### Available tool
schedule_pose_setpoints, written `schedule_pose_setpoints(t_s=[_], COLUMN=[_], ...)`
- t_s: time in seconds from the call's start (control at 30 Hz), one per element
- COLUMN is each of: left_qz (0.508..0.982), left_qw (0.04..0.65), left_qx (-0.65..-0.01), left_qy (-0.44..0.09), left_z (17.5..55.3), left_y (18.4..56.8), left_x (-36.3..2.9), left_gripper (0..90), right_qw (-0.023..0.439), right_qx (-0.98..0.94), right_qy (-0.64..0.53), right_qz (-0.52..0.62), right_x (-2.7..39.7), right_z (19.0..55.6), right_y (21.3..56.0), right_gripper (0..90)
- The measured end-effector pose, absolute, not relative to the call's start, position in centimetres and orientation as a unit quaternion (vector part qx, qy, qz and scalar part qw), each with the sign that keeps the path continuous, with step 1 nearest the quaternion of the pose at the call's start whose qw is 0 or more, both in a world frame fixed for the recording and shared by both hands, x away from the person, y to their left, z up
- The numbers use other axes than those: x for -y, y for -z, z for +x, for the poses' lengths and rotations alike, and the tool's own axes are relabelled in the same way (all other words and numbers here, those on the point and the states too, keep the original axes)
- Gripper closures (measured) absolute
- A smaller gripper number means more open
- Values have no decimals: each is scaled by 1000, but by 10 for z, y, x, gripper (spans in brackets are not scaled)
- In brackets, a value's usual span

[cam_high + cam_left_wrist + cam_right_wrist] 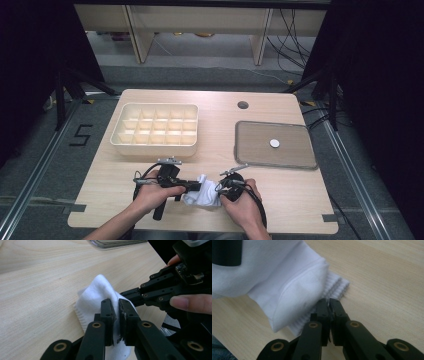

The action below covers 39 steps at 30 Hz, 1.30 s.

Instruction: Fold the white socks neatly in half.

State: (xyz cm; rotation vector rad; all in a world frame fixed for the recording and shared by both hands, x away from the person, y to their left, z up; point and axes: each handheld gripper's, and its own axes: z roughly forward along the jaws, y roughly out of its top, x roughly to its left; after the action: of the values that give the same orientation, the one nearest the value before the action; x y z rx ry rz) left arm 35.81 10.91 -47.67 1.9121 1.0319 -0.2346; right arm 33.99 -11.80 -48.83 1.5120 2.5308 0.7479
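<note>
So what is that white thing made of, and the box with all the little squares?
The white thing looks like soft knitted cloth, maybe cotton, perhaps a sock: one edge is ribbed, and it folds and bunches between the left gripper and the right gripper. The box looks like smooth cream plastic with thin dividers, though that is less sure.

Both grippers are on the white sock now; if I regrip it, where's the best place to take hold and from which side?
Judging by its pose, grip the white fabric sock at its ribbed cuff, coming in low along the light wooden table from the side of the right gripper. There the layers lie flat and stacked in a thin edge that closed jaws can pinch; the middle, by the left gripper, is bunched and raised.
</note>
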Motion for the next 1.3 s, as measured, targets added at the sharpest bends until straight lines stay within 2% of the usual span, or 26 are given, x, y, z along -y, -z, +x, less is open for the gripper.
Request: schedule_pose_setpoints(t_s=[0.93, 1.0, 1.13, 1.3], left_qz=[784, 783, 783, 784], left_qw=[456, 457, 455, 456], left_qx=[-409, -411, -413, -411], left_qy=[95, 94, 89, 88], left_z=[357, 357, 356, 357], left_y=[478, 478, 478, 479], left_x=[-94, -93, -93, -93], left_gripper=[820, 820, 821, 827], right_qw=[39, 50, 33, 37], right_qx=[-832, -839, -831, -835], right_qy=[-247, -244, -248, -250], right_qz=[495, 484, 496, 490], right_x=[106, 106, 101, 99], right_z=[337, 338, 336, 336], right_y=[488, 491, 488, 490], right_gripper=[872, 872, 872, 872])
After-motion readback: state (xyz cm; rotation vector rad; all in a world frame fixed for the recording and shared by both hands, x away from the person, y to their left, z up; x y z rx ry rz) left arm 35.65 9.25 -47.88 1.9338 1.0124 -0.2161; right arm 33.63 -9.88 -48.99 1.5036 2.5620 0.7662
